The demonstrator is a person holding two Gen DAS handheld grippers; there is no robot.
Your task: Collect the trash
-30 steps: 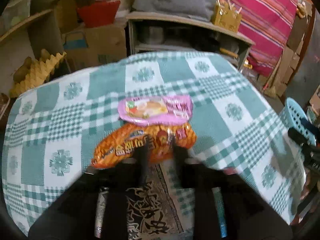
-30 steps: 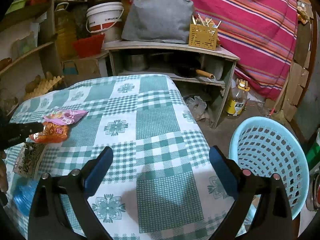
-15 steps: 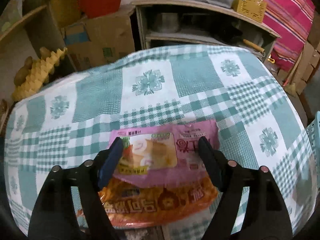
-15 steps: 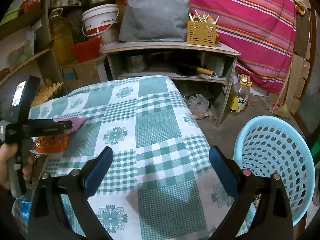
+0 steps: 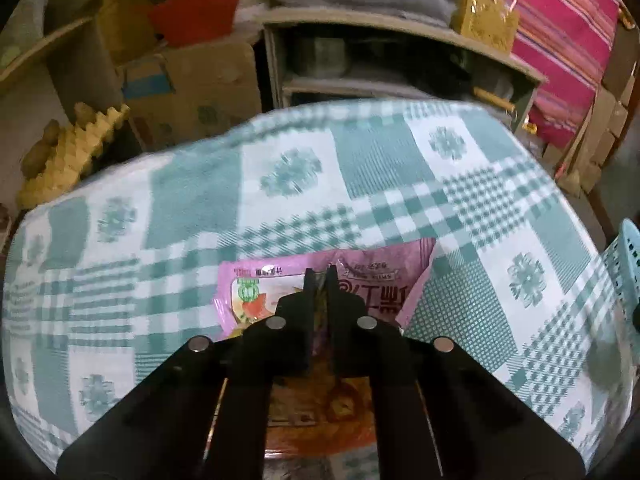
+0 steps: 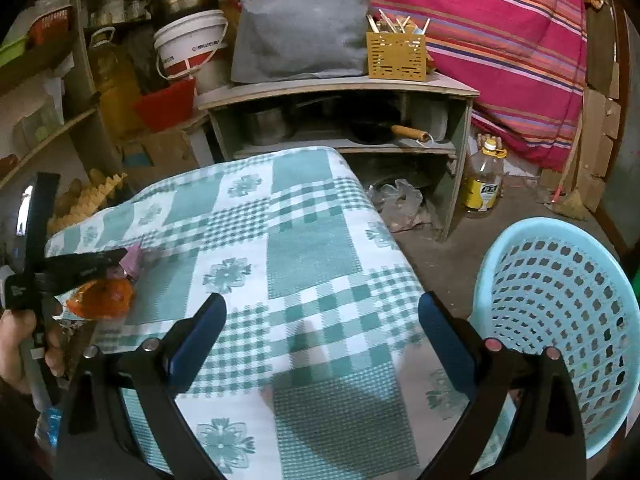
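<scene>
Your left hand-held gripper (image 5: 320, 276) is now pinched tight on the pink wrapper (image 5: 372, 280), its 2 fingers (image 5: 308, 300) meeting over the packet's middle with a fold of film caught between them. Half a second ago those same fingers stood wide apart on either side of the packet; 1 second ago they were narrow and sat over the orange wrapper (image 5: 320, 412) instead. That orange wrapper now lies mostly hidden beneath the gripper body, just below the pink one and overlapping it, both on the green-and-white checked cloth of the worktop (image 5: 360, 168).

From the right wrist view you see the left hand-held gripper from the side, reaching in from the left edge with your hand (image 6: 16, 344) around its grip. The pink wrapper's corner (image 6: 134, 258) shows at its tip and the orange wrapper (image 6: 102, 298) sits right under it. A second ago only the gripper's tip showed here; since then the whole tool and your hand have come into view.

Your right hand-held gripper (image 6: 320, 328) hangs wide open over the near edge of the worktop, nothing between its blue pads (image 6: 196, 332), much as it was before. The light blue basket (image 6: 556, 320) stands on the floor just to the right of the worktop.
</scene>
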